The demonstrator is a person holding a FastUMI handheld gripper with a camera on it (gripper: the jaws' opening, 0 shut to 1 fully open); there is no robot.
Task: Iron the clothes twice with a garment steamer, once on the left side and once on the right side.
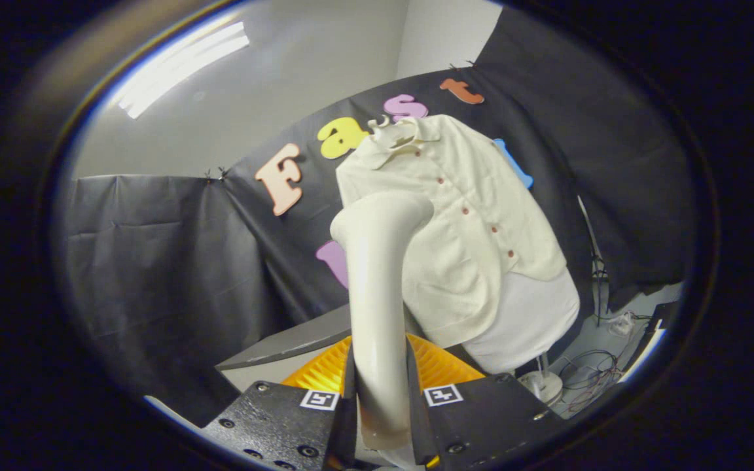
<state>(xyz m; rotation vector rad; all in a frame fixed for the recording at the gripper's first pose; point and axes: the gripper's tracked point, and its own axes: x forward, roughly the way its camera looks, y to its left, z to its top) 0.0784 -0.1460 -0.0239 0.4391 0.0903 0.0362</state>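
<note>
Gripped between the two black fingers (344, 418) of the claw (380, 418) is the cream handle of the garment steamer (377, 294), both fingers pressing on its sides so the claw is closed down to the handle's width. From there the steamer's long axis runs straight ahead and upward, away from the camera, then bends at the top so its head turns toward the cloth. Beyond it, and largest in the scene, hangs the cream buttoned shirt (462, 222) on a white dress form (534, 320), set against the booth's black wall (154, 261). Seen along the claw, the shirt lies ahead and slightly off to the right of the steamer head, its button row running slantwise down the middle, tilted by the fisheye lens. Steamer head and shirt overlap on the panel left of the buttons; whether they actually touch cannot be told from this angle. By my judgement, the coming stroke depends on this: the head already faces that left panel, so a pass there should follow the shirt's length, downward along the fabric. Under the claw sits an orange ribbed object (324, 373) on the bench (285, 340); loose cables (590, 373) lie by the stand's foot.
</note>
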